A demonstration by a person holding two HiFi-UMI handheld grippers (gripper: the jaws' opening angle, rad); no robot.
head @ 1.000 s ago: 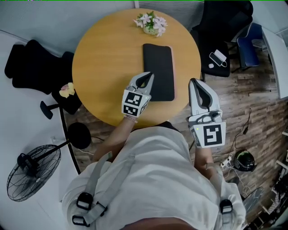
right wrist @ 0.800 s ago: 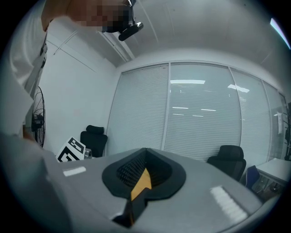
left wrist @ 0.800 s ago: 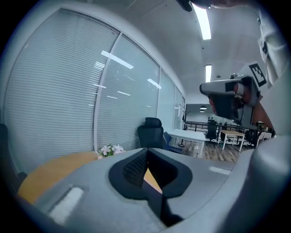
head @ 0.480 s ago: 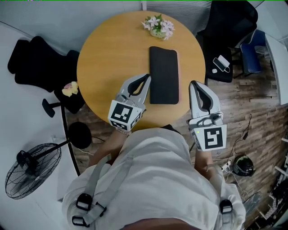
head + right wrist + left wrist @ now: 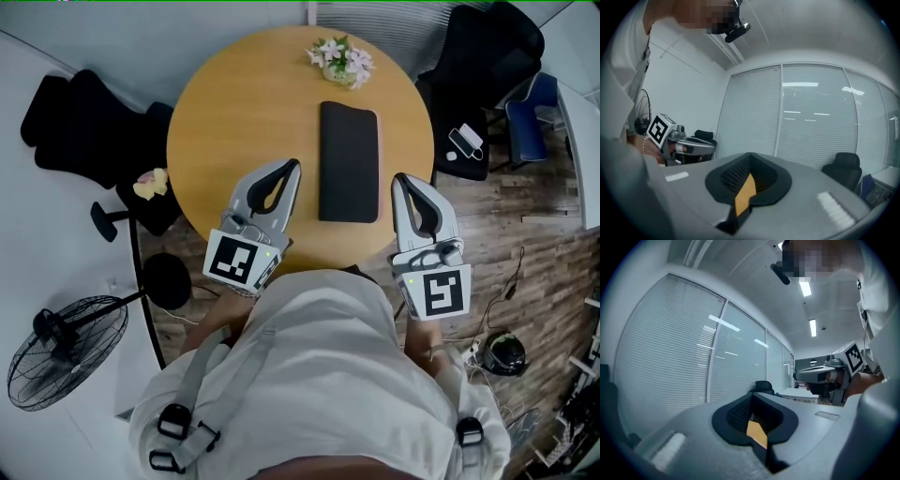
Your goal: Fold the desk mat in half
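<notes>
**Bench** [image 5: 234,112]: round, wood-coloured top.

**Desk mat** [image 5: 348,161]: one narrow dark rectangle lying flat on the bench, right of the middle. Its long sides run from the near edge toward the far edge. A thin pale rim shows along its right long side. Neither gripper touches it.

**Flower holder** [image 5: 339,71]: a small container at the far edge of the bench, just beyond the mat's far short end. It holds a bunch of pink and white flowers [image 5: 343,54]. The holder itself is mostly covered by the blooms.

**Left hand-held gripper** [image 5: 290,169]: over the near left edge of the bench, with its tip beside the mat's left long side but clear of it. In the left gripper view [image 5: 753,400] the jaws are clenched together with nothing between them.

**Right hand-held gripper** [image 5: 401,180]: at the near right edge of the bench, to the right of the mat and apart from it. In the right gripper view [image 5: 749,161] the jaws are likewise pressed together and empty.

**Surroundings:**
- A black chair [image 5: 80,117] stands left of the bench.
- A small seat beside that chair carries a yellow and pink item [image 5: 150,184].
- A dark chair stands right of the bench, with a white device [image 5: 466,139] lying on it.
- A floor fan [image 5: 56,352] stands at the lower left.
</notes>
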